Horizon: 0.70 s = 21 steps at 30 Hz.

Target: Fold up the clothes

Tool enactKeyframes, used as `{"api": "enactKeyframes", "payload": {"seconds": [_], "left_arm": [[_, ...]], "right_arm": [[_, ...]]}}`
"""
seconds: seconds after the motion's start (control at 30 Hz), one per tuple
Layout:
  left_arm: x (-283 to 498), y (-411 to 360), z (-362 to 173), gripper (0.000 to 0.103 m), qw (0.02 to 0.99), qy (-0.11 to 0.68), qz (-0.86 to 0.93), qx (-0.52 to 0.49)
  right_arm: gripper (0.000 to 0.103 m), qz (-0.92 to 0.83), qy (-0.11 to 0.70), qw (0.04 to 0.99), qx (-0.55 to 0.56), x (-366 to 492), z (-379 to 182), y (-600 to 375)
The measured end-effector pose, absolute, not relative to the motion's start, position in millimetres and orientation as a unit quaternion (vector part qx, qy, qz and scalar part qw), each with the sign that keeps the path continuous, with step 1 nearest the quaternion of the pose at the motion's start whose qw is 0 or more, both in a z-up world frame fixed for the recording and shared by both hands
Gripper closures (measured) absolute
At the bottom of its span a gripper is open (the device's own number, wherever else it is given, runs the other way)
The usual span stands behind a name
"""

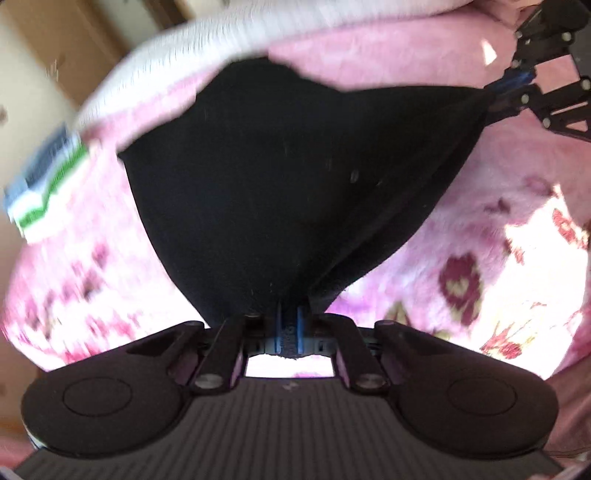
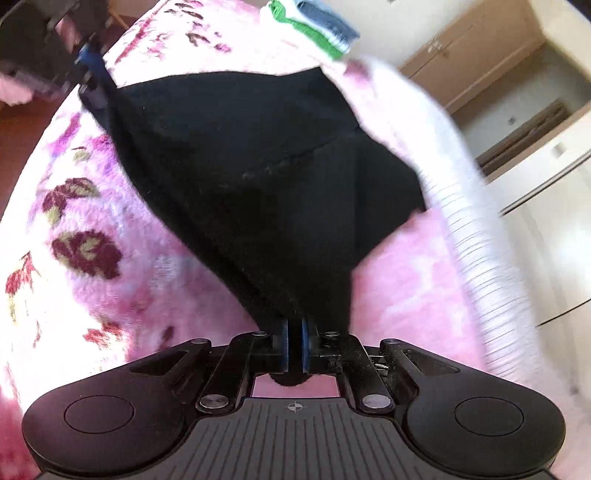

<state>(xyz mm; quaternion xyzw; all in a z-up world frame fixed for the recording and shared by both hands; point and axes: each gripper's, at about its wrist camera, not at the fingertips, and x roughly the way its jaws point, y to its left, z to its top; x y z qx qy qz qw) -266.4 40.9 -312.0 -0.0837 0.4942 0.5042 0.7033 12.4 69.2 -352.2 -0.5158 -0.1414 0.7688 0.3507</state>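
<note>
Left gripper: black two-finger tool with blue pads, the left gripper (image 1: 289, 328) is pinched tight on a bunched corner of the black knit garment (image 1: 295, 177); a nub of cloth pokes out behind the pads.
Right gripper: same make, the right gripper (image 2: 294, 341) is likewise clamped on another corner of the garment, dark fabric squeezed between its blue pads (image 2: 283, 343).
Garment: soft, matte, lint-flecked black cloth stretched in a broad fan between the two tools, hanging just above the blanket; a stitched seam runs across it in the right wrist view.
Blanket: fluffy pink plush blanket (image 1: 480, 258) printed with maroon flowers and olive leaves, spread beneath the garment.
White cloth: pale ribbed knit piece (image 1: 177, 62), blurred, lying on the blanket along the garment's far edge.
Folded stack: blue, white and green striped folded pile (image 2: 317, 26) on the blanket beyond the garment.
Furniture: tan wooden cabinet with a metal latch (image 2: 454, 48), well beyond the blanket's edge.
Writing: none legible; only a small crosshair mark (image 2: 294, 407) on the ribbed grey housing of the right tool.
</note>
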Motion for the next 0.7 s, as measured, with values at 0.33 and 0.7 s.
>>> {"api": "enactKeyframes", "payload": {"seconds": [0.33,0.7], "left_arm": [[-246,38,-350,0.089,0.699,0.563,0.430,-0.092],[-262,46,-332,0.097,0.706,0.499,0.484,-0.136]], "right_arm": [[0.087,0.721,-0.060,0.307,-0.619,21,-394,66],[0.051,0.789,-0.110,0.280,-0.536,-27,-404,78]]}}
